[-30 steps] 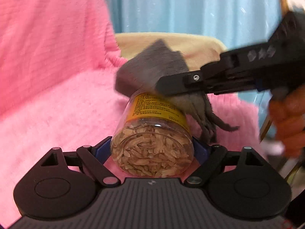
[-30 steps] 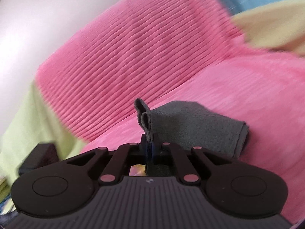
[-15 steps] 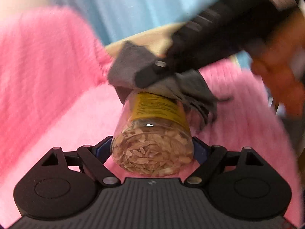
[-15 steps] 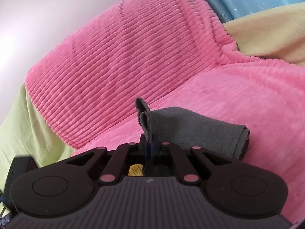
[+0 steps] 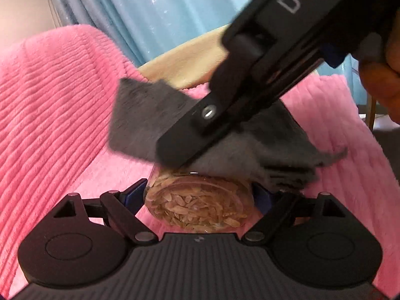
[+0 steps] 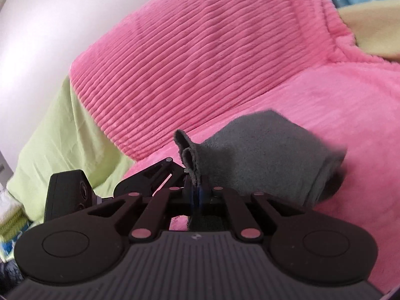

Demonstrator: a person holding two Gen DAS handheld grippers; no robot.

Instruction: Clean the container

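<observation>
Now the jar (image 5: 198, 206) of flakes is held clamped between the fingers of the left gripper (image 5: 200, 197), above the pink blanket (image 5: 57, 115). The grey cloth (image 5: 250, 147), pinched in the right gripper (image 6: 197, 190), has been drawn down from the yellow label toward the jar's near end, hiding the label. Wiping is judged under way along the side wall.
</observation>
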